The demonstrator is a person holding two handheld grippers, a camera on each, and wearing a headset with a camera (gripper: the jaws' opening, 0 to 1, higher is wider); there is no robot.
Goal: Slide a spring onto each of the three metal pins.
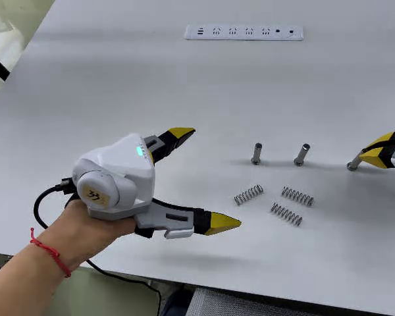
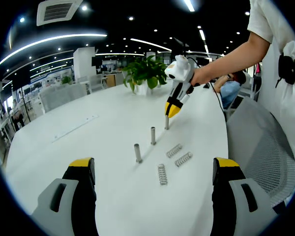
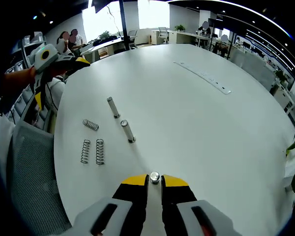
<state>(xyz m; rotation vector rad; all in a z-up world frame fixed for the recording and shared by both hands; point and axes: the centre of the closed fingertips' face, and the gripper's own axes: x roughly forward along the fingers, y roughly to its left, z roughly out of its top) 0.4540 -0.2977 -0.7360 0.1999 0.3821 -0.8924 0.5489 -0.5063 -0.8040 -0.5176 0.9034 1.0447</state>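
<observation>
Wide-open and empty at lower left, left gripper (image 1: 207, 178) hovers while right gripper (image 1: 367, 153), at right edge, pinches one pin (image 1: 353, 164); two pins (image 1: 257, 153) stand bare at centre, three springs (image 1: 297, 195) loose below, none threaded yet.

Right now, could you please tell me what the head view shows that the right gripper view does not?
Head view: a red cord on the wrist behind the open left gripper. Right gripper view: the round top of the third pin, clamped in the right gripper. Both: three loose springs, two free pins, the power strip.
</observation>
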